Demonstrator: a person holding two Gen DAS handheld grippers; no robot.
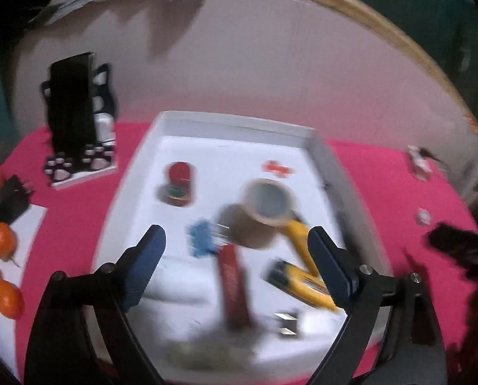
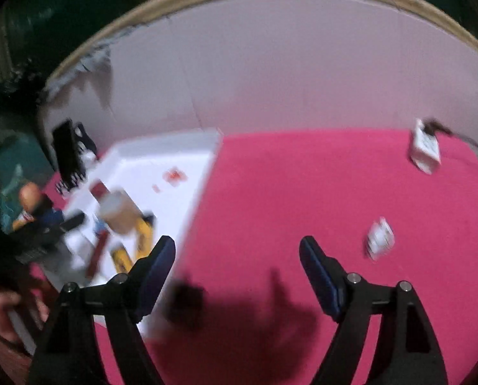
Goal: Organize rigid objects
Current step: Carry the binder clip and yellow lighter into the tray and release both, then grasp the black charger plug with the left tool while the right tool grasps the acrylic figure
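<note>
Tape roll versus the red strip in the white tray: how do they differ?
The tape roll is round, tan and hollow, its open core facing the camera; the red strip is long, flat and narrow. The tape roll sits farther back, the red strip nearer the left claw. Both lie loose in the white tray, ungripped.

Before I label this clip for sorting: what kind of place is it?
Probably a home table: a pink cloth, a white tray of small household items such as a tape roll, and oranges beside it.

- Left gripper (image 1: 237, 250), jaws wide apart, nothing between the pads, over white tray (image 1: 239, 125).
- Tray holds tape roll (image 1: 267, 202), red bar (image 1: 234, 288), yellow cutter (image 1: 299, 284).
</note>
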